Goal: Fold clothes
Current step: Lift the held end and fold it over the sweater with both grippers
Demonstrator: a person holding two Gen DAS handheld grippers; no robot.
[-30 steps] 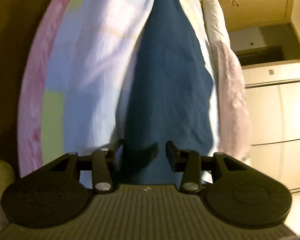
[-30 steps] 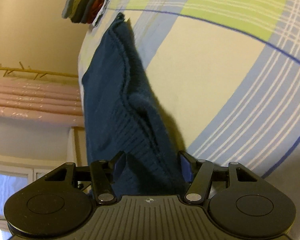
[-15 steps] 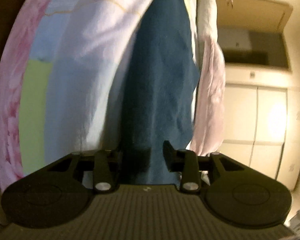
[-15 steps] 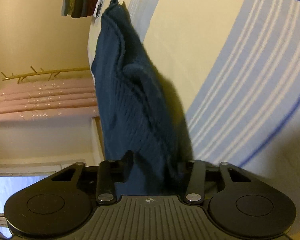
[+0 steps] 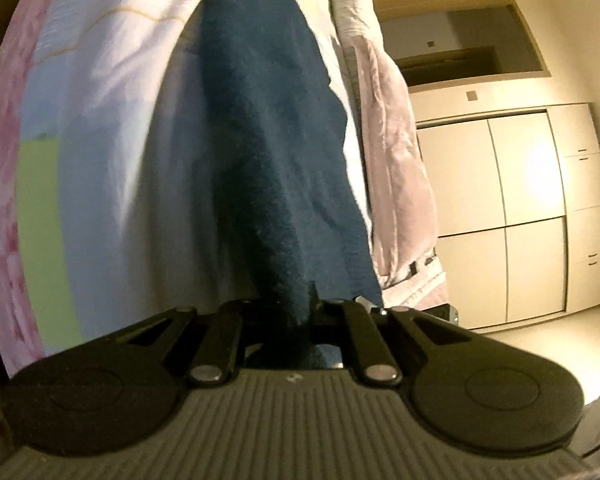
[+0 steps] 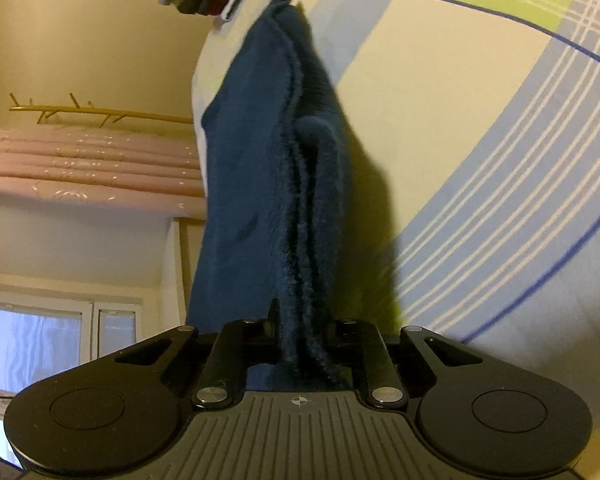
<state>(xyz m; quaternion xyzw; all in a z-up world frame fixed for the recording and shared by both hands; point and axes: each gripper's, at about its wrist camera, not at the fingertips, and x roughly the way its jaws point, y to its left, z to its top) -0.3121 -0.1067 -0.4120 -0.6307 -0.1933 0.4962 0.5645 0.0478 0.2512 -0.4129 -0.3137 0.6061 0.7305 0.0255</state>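
2 hand-held grippers, left (image 5: 286,312) and right (image 6: 302,328), pinch blue sweater (image 6: 260,184).

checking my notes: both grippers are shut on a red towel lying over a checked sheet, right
Not quite: the towel is dark blue, not red, as the right wrist view shows. The rest holds: the left gripper and right gripper are both shut on it, with the checked sheet behind.
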